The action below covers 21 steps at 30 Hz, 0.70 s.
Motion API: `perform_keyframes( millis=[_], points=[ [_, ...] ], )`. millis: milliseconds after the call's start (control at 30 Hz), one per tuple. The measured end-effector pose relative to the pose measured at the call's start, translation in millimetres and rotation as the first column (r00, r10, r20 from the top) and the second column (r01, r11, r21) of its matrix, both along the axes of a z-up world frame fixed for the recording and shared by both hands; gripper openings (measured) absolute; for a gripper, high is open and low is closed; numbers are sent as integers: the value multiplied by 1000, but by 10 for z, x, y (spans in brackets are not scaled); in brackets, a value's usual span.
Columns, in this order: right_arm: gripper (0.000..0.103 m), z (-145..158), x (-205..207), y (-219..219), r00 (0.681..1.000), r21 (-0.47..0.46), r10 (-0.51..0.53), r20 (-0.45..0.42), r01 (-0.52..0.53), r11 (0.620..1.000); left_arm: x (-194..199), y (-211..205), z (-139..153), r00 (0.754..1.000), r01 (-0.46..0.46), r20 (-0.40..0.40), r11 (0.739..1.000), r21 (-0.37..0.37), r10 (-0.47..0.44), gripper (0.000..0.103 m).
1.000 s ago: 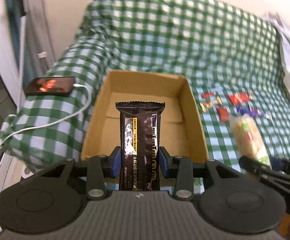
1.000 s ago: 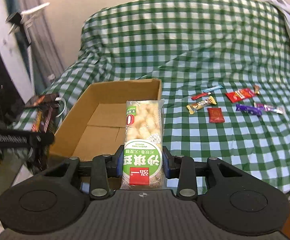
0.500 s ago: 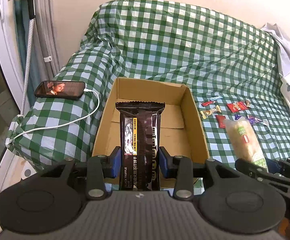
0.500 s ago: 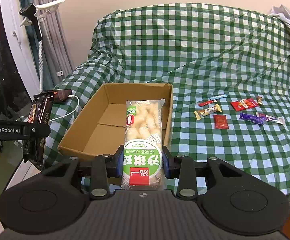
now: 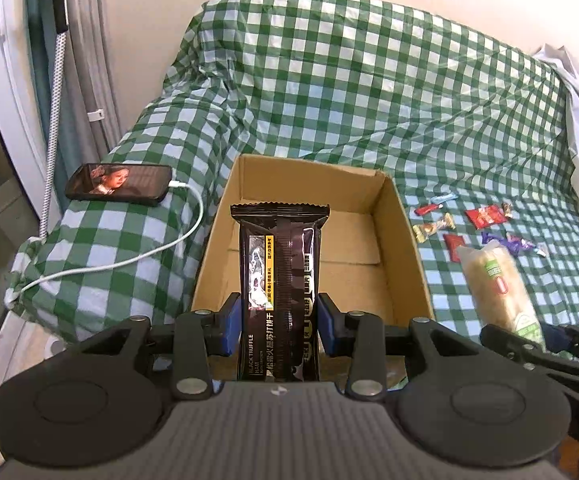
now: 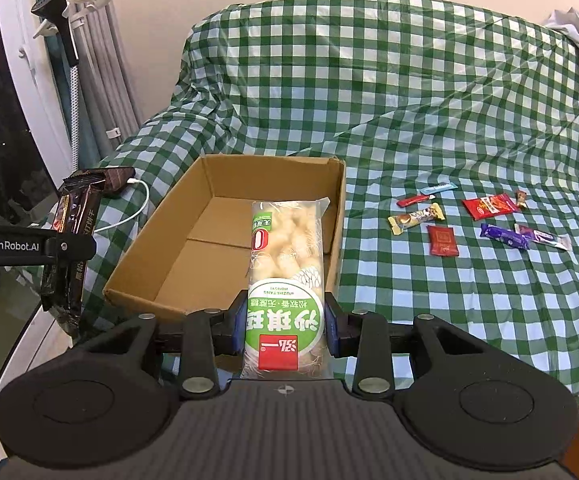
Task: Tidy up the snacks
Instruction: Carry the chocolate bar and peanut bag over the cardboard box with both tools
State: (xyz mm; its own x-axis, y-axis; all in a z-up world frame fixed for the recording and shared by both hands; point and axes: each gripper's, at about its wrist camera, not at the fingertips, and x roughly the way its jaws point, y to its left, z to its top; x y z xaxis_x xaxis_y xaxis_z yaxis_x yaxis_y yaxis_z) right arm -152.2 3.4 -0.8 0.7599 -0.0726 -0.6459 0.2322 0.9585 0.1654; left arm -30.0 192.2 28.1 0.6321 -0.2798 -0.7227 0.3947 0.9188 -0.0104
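Left gripper (image 5: 280, 322) clamps black cracker pack (image 5: 280, 280), long axis pointing forward over cardboard box (image 5: 409, 248). Right gripper (image 6: 284, 326) clamps green-labelled puffed-snack bag (image 6: 285, 264), likewise lengthwise. Box interior bare. Small candies (image 6: 477, 216) scattered on checkered cloth (image 6: 409, 100) beside box.

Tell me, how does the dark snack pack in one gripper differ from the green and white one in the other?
The black truffle cracker pack is opaque black with a yellow strip; the sachima pack is see-through, showing pale puffed pieces, with a green label. The black pack looks slimmer, the sachima pack plumper. The left gripper holds the black pack, the right gripper the sachima. Both are long sealed packs, clamped at the lower end above the empty cardboard box.
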Motion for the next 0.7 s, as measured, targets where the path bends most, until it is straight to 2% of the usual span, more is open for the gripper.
perform_keyframes(
  millis=[200, 700],
  points=[
    [38, 23, 184, -16, 1000, -22, 14, 6, -14, 1000, 195, -105, -30, 1000, 12, -12, 1000, -16, -12, 43],
    [38, -227, 880, -168, 999, 12, 34, -36, -34, 999, 870, -467, -397, 997, 9, -71, 999, 35, -6, 43]
  ],
)
